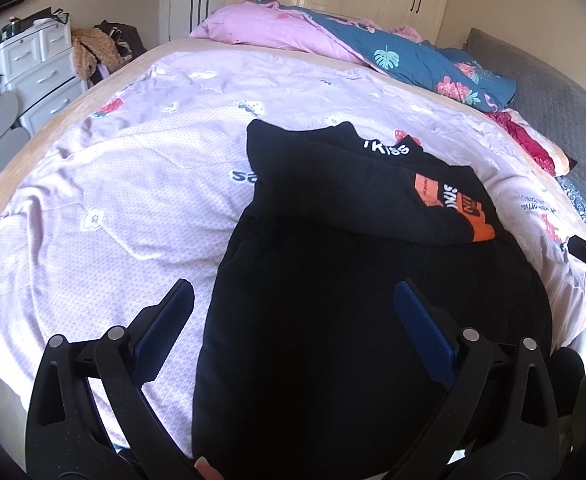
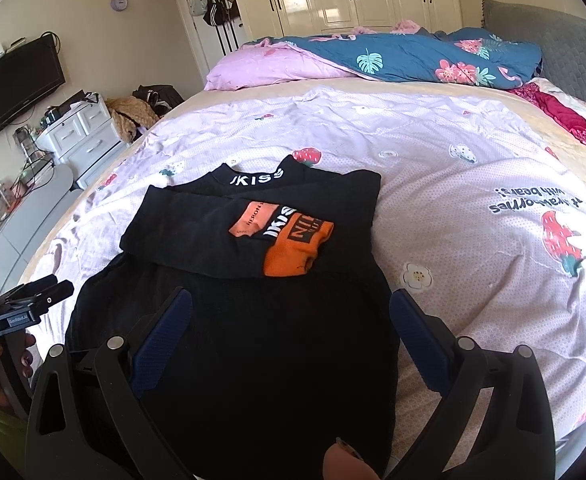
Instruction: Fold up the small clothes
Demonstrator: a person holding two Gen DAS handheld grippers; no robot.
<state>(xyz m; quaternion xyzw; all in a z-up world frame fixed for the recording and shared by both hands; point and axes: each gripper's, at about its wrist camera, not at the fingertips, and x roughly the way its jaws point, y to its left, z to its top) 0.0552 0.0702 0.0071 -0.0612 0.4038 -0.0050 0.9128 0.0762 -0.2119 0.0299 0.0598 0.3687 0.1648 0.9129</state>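
Right wrist view shows the black top (image 2: 233,320) on the bedspread (image 2: 473,280) ahead of both wide-open, empty grippers, right gripper (image 2: 291,312) and left gripper (image 1: 293,304), its sleeves already folded across, the bottom half apparently unfolded.

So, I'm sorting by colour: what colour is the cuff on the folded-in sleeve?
Orange, on the black top's sleeve cuff; clearest in the right wrist view.

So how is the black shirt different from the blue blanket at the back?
The black shirt lies flat with its sleeves folded across it; the blue blanket is bunched in a heap. The shirt has white letters and an orange cuff; the blanket has leaves and flowers. The shirt is near the grippers, the blanket far. Both lie on the bed.
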